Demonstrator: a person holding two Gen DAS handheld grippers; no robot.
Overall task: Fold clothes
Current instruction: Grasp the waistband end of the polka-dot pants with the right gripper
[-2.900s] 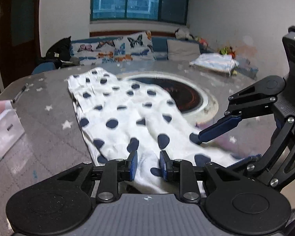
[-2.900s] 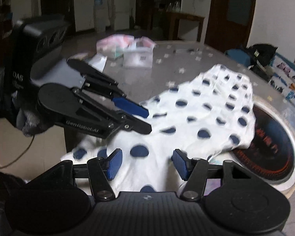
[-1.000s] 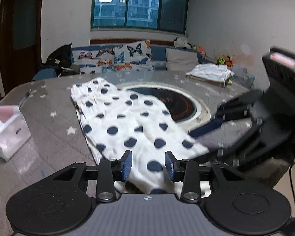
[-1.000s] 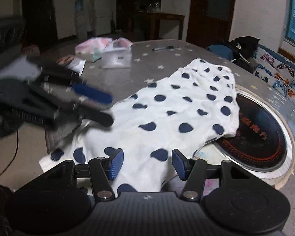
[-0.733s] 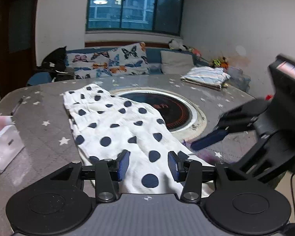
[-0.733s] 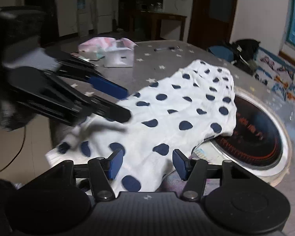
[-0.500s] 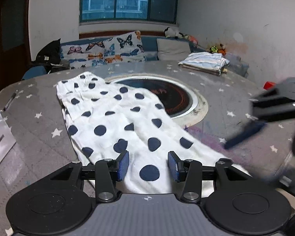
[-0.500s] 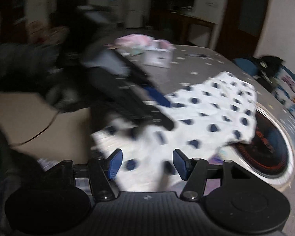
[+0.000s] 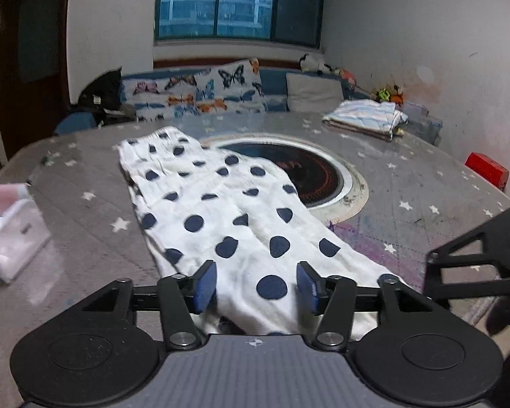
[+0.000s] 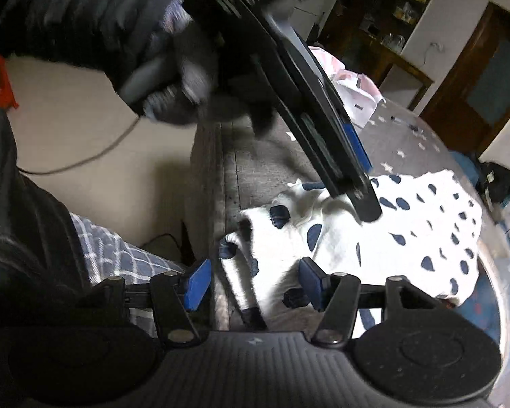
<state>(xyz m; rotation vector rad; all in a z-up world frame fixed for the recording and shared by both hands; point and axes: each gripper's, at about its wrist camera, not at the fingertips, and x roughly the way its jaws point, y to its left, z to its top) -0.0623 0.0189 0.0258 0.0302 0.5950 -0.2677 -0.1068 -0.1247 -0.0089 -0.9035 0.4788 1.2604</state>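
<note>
Your L claw [image 9: 256, 287] has just been opening, polka-dot garment [image 9: 227, 210] between its spread pads on tabletop [image 9: 425, 190]. R claw [image 10: 251, 284] spread too, over garment's edge.

Left wrist view close, along the table [image 9: 425, 183] toward the window [image 9: 236, 3]; right wrist view steeper, rolled; shared polka-dot garment [image 9: 227, 210].

Garment: white trousers [image 9: 221, 210] with dark blue dots, soft cloth, seen in both my views.
Pose: spread flat and lengthwise, waistband end far from me, leg ends towards me.
Place: on the grey star-patterned tabletop, one side lapping over the round black insert.
Near end: leg ends [image 10: 255, 248] rumpled and bunched at the table's edge.
</note>
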